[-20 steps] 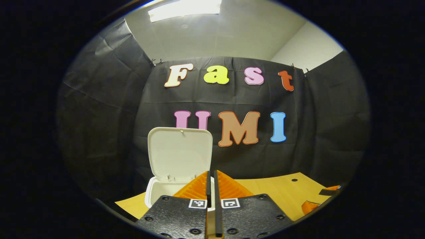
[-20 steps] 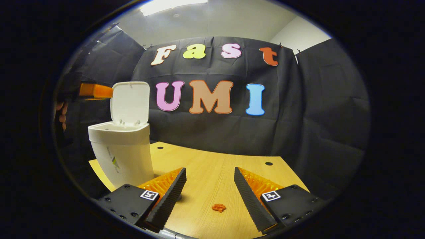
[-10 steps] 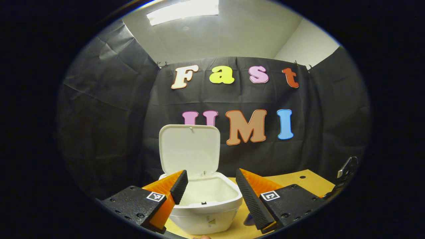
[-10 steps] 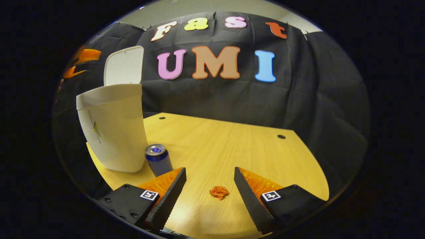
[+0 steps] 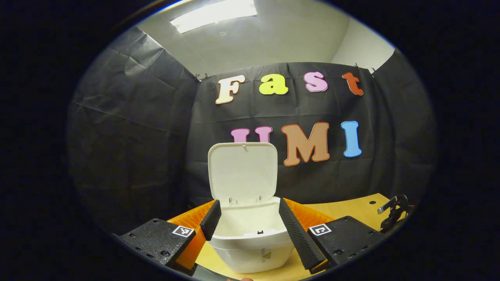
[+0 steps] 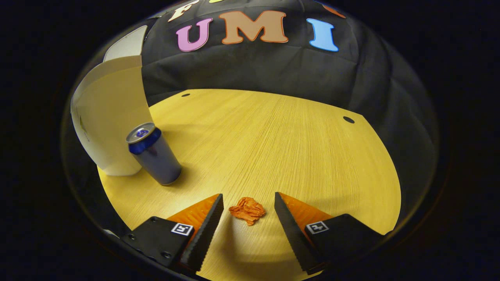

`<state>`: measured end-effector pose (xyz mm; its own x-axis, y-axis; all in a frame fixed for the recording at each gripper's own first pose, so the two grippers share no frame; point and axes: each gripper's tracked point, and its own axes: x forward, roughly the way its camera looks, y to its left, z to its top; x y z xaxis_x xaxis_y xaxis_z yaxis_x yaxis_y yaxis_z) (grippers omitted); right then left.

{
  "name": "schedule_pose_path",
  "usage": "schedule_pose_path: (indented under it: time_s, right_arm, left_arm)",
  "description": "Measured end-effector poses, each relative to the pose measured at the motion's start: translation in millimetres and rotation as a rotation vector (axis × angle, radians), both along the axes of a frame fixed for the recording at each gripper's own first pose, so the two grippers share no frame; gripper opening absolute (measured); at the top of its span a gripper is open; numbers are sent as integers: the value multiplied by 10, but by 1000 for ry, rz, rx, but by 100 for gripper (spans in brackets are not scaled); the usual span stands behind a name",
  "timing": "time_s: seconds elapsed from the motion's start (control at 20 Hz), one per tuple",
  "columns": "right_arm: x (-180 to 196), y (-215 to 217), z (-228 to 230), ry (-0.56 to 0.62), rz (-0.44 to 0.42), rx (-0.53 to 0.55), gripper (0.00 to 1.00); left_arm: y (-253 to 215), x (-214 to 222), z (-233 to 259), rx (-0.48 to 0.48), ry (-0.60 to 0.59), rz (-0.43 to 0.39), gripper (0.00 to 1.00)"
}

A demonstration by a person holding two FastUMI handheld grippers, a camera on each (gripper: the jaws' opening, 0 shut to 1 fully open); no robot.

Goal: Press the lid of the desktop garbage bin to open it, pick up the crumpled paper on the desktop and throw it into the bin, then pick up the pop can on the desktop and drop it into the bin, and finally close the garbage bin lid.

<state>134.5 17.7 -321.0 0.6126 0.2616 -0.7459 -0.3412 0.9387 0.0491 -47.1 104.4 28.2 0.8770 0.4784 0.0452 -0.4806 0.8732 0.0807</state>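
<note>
- Right gripper view: your right gripper (image 6: 247, 212) has its fingers spread apart, and the crumpled paper (image 6: 247, 210) lies on the desktop (image 6: 281, 136) in the gap between the tips, touching neither finger as far as you can tell.
- The wad sits straight ahead along the finger axis, so in my judgement the grasp needs only a short advance and a squeeze. It is a rough ball with no clear long axis, so wrist angle should matter little.
- Your right hand is plainly the nearer one to the paper.
- Left gripper view: your left gripper (image 5: 247, 220) has its jaws parted, empty, framing the garbage bin (image 5: 254, 244) just beyond the tips. The lid (image 5: 243, 171) stands upright and the mouth is clear to receive the paper.
- The pop can (image 6: 153, 154) stands upright just beside the bin's wall, well to the left of the paper.
- The bin carries a small mark on its front, too small to read; the can's printing cannot be made out.
</note>
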Motion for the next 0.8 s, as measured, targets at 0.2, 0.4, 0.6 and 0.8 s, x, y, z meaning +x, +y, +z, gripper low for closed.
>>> schedule_pose_path:
  time_s: [0.2, 0.4, 0.6, 0.8]
  right_arm:
    - [-3, 62, -105, 81, 17, 4, 65]
    - [-8, 89, -90, 72, 19, -10, 38]
    - [-28, 95, -56, 71, 24, -35, 23]
    - [0, 80, 237, -5, 33, -59, 22]
  left_arm:
    - [42, -35, -25, -3, 11, 28, 91]
    - [69, -36, -89, -24, 21, 36, 91]
    - [86, -29, -68, -29, 13, 32, 91]
    - [82, -29, -60, -26, 10, 15, 91]
